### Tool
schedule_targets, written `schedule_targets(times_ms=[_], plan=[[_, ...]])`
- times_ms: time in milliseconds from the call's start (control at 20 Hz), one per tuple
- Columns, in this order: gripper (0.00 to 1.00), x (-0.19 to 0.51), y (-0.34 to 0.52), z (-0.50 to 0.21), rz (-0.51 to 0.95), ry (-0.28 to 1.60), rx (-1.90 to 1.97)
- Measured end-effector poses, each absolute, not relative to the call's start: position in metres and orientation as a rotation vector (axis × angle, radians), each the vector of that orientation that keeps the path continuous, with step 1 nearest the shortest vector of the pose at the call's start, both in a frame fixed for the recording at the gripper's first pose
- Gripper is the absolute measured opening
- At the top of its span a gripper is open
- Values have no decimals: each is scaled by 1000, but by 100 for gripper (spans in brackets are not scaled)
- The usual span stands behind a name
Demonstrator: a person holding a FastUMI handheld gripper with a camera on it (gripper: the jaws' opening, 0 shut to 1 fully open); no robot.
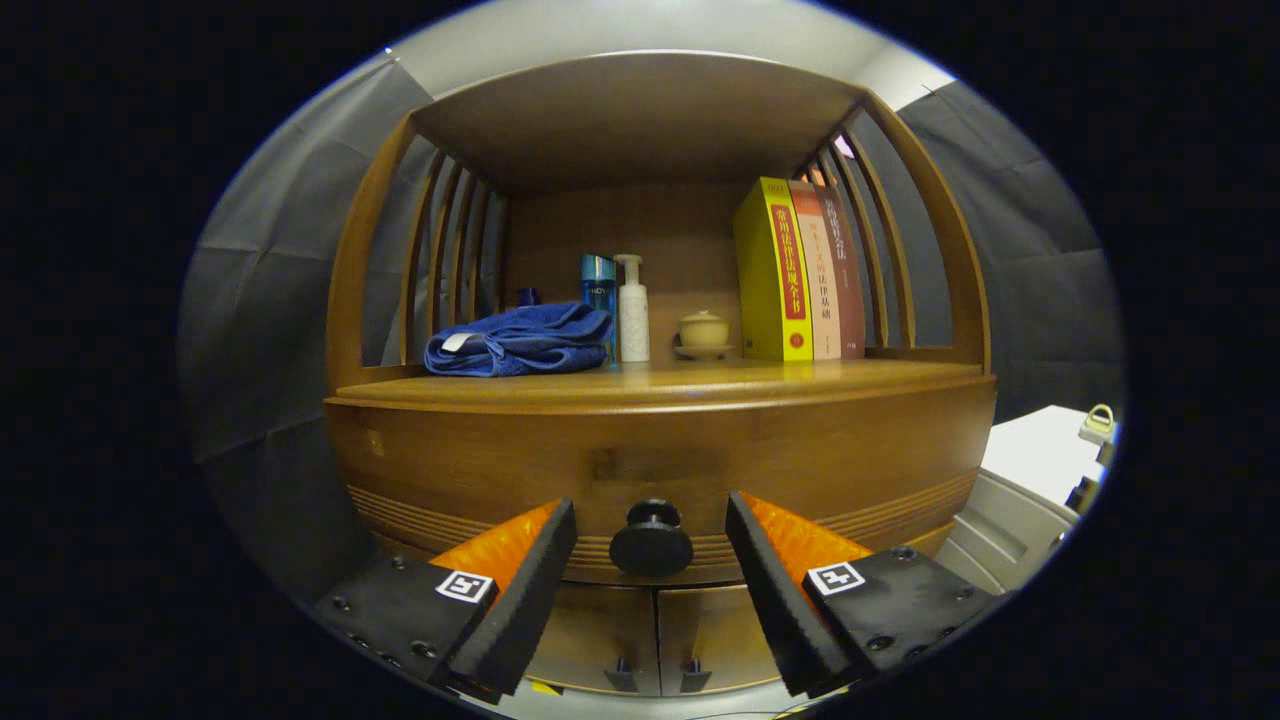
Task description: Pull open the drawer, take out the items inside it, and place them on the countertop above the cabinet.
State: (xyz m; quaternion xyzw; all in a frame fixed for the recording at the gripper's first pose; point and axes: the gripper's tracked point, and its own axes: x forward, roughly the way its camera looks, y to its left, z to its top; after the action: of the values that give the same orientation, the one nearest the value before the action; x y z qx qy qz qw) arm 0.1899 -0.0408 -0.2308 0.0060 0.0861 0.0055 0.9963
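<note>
1. Drawer [660, 465] shut in the cabinet [420, 470]; we cannot see its contents
2. Our gripper [651, 560] is spread apart, the knob [651, 540] between its fingers, touching neither
3. On the countertop [660, 385] we see a folded blue towel [520, 342], two bottles [632, 310], a lidded cup [703, 330] and three books [800, 270]
4. Spine lettering is too small for us to read

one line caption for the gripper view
Open gripper flanks the closed drawer's knob, jaws apart and not touching it.
</note>
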Motion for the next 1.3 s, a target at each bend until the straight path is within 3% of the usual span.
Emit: schedule_targets(times_ms=[250, 600, 750, 1300], plan=[[88, 204, -48, -244, -28, 197, 8], [49, 205, -47, -245, -31, 194, 15], [43, 203, -47, -246, -39, 214, 18], [43, 139, -45, -238, -62, 209, 76]])
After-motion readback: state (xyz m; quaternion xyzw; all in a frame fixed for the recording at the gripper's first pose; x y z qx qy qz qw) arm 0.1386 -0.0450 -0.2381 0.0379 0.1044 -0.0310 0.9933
